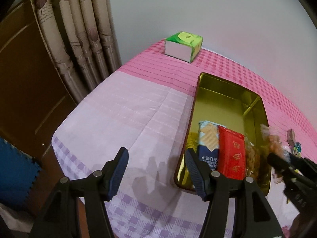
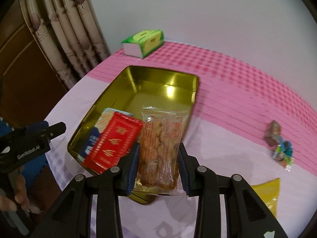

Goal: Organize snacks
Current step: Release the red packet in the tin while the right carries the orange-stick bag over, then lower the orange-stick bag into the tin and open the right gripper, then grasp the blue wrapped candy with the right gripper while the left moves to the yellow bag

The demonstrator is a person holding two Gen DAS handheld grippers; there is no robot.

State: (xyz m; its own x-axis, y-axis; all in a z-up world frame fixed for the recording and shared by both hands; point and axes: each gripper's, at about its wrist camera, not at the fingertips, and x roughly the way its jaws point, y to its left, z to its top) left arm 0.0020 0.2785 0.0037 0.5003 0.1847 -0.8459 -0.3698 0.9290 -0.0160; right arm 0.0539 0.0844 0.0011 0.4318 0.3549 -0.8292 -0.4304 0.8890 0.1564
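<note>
Covering the table is a pink and lilac checked cloth (image 2: 227,103), on which a gold metal tin (image 2: 156,83) lies open, well apart from a green tissue box (image 2: 144,42) near the wall. Inside the tin's near end a red packet (image 2: 113,140) rests over a blue biscuit pack (image 1: 208,138). The right gripper (image 2: 157,166) is clenched on a clear packet of fried snacks (image 2: 160,144), held over the tin's near right edge. The left gripper (image 1: 156,170) hangs with jaws spread wide, grasping nothing, just left of the tin. A yellow packet (image 2: 267,192) and small wrapped candies (image 2: 281,148) lie to the right.
</note>
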